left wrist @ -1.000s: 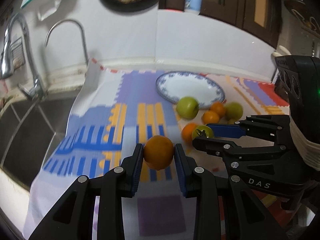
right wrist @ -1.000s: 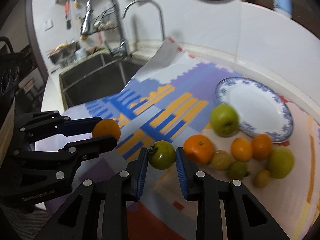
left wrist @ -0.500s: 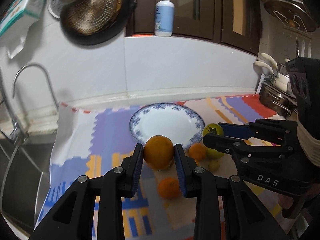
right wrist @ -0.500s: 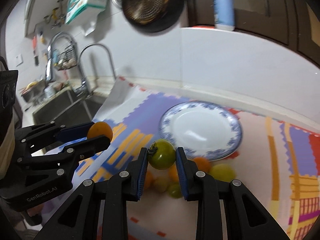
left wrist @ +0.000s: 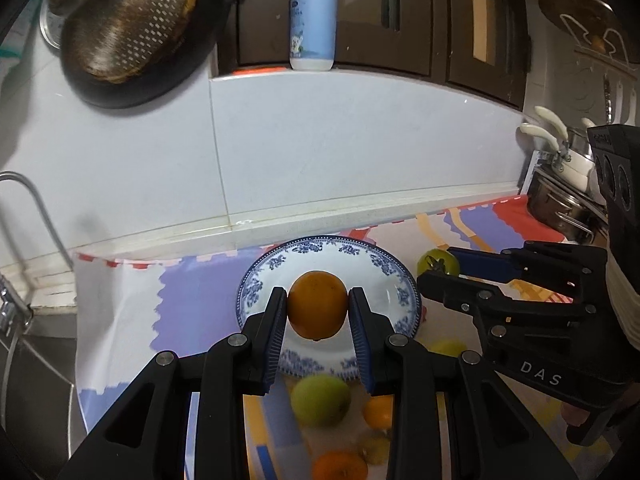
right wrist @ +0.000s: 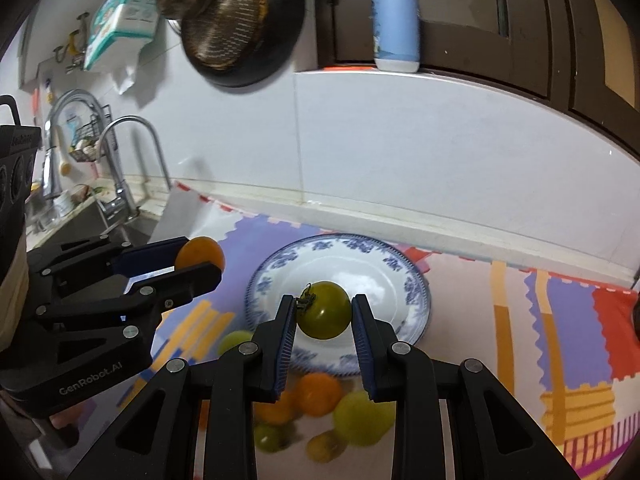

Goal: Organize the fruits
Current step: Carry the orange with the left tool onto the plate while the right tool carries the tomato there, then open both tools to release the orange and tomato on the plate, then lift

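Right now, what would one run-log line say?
left gripper: shut on orange | right gripper: shut on green tomato | plate: empty | other fruit: on mat

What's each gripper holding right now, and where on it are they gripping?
The left gripper pinches an orange by its two opposite sides. The right gripper pinches a green tomato by its sides, stem towards the left pad.
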A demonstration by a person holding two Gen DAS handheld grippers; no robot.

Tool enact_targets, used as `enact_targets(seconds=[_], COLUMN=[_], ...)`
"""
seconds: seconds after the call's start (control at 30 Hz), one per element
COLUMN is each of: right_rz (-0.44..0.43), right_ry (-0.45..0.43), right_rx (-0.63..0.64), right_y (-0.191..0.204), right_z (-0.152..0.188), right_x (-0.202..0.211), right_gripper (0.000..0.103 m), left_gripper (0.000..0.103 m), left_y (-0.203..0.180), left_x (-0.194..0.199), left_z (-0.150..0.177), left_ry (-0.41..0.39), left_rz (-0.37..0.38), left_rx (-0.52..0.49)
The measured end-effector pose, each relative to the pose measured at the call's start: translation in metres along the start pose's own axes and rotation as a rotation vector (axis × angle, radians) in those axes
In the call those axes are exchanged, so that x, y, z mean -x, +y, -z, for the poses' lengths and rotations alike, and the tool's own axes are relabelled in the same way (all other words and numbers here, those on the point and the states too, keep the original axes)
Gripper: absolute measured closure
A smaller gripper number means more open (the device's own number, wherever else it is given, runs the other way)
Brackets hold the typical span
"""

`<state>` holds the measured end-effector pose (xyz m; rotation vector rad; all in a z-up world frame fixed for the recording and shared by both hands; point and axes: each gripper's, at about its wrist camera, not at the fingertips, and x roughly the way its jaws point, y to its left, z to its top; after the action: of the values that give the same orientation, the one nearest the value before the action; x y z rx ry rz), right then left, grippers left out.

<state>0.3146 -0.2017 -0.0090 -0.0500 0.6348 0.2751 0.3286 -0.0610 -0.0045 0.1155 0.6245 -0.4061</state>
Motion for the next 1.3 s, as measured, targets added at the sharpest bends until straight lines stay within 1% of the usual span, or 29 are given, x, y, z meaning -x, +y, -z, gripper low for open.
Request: enact_targets(seconds=[0.17, 0.27, 0.4, 0.6, 0.8, 1.03, 1.17, 1.27, 1.3], right_rz=[0.012, 0.011, 0.008, 0.003, -0.013, -0.022, -0.024, -0.024, -0.023], right_ry=[0.025, 0.041, 0.07, 0.135, 0.204, 0.239, 0.245, 0.245, 0.244], right_rx=[-0.011, -0.012, -0.007, -0.003, 0.015, 0.01, 0.011, 0.008, 0.004], right_y=[-0.016, -0.026, -0.037, -0.05, -0.058, -0.062, -0.063, -0.063, -0.063], right_z=[-0.011, -0.016, -0.022, -0.025, -0.021, -0.019, -0.017, -0.017, -0.018], right_x=[-0.029, -0.046, -0.07, -0.11, -0.144, -0.163, -0.167, -0.169, -0.17], right_gripper=[0.074, 0.074, 0.074, 0.074, 0.074, 0.074, 0.074, 0.073, 0.073], left_gripper=[0.072, 0.072, 0.072, 0.072, 0.072, 0.071, 0.071, 0.067, 0.064], left_y=[0.004, 0.006, 0.01, 0.018, 0.021, 0.024, 0.026, 0.024, 0.024], left_x=[-0.03, -0.051, -0.08, -0.119, -0.148, -0.172, -0.176, -0.177, -0.174], left_z=[-0.011, -0.018, -0.023, -0.025, -0.022, -0.018, -0.016, -0.017, -0.017], left_ry=[0.029, 0.053, 0.09, 0.159, 0.212, 0.259, 0.264, 0.256, 0.251], left_rz=[0.002, 0.019, 0.021, 0.031, 0.044, 0.043, 0.039, 0.027, 0.027], left_rx=[-0.015, -0.02, -0.025, -0.035, -0.058, -0.069, -0.068, -0.067, -0.068])
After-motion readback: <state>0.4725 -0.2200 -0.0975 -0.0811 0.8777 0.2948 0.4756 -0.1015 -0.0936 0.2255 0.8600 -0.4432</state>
